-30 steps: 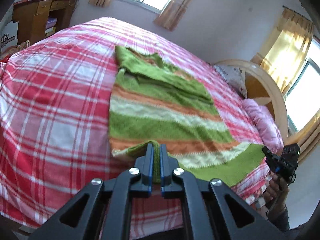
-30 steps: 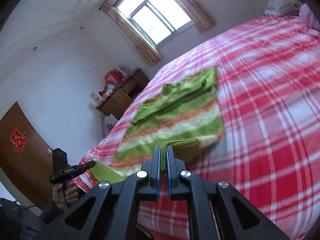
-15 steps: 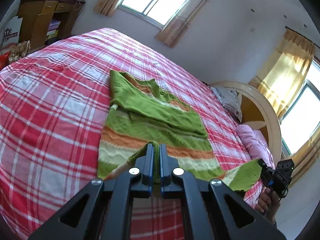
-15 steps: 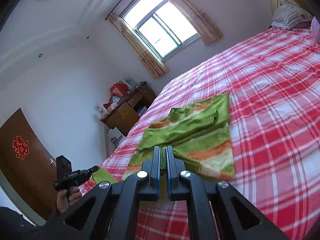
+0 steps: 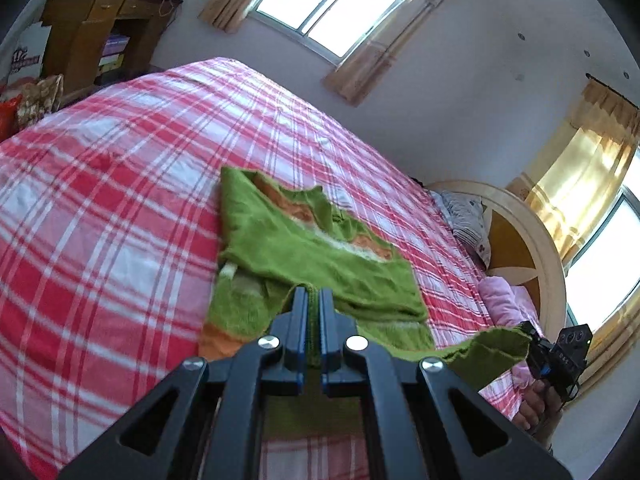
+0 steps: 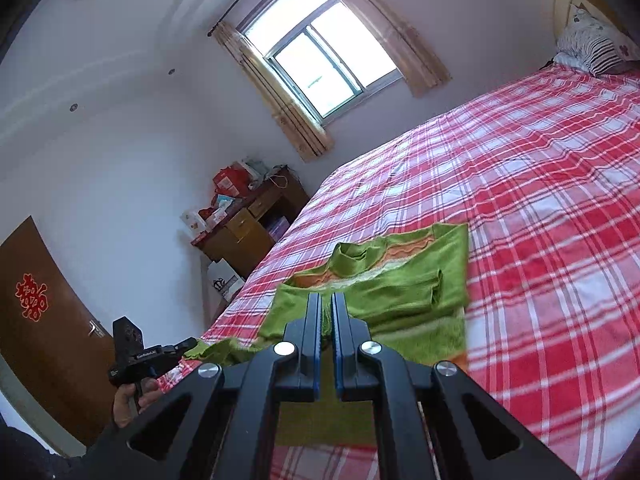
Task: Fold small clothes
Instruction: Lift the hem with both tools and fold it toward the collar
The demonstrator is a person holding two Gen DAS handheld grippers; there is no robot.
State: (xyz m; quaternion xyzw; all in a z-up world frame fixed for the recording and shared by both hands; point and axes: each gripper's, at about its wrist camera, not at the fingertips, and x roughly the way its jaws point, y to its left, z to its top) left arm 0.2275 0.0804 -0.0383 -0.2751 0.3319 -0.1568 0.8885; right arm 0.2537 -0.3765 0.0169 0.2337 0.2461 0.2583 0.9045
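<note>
We hold the two near corners of a small green knitted sweater with orange and cream stripes (image 5: 304, 256), one in each tool, so that its lower edge rises off the bed as a single straight line. The left gripper (image 5: 314, 296) is clamped on the hem at one corner — green knit shows in the narrow slot between its blue-lined jaws. The right gripper (image 6: 327, 300) is likewise pinched tight on the other corner, and from the left wrist view we see it (image 5: 530, 332) at the far right with the green edge drawn taut towards it. From the right wrist view the left gripper (image 6: 188, 346) appears low on the left, carried in a hand (image 6: 132, 396), again with knit at its tip.

The sweater's upper part — neckline and folded-in sleeves — lies flat on the red-and-white checked bedsheet (image 5: 100, 208), which anchors it while the hem is lifted. We judge this to be the bottom-to-top fold: gripping both corners at matched height should keep the crease square when the hem comes over the chest.
</note>
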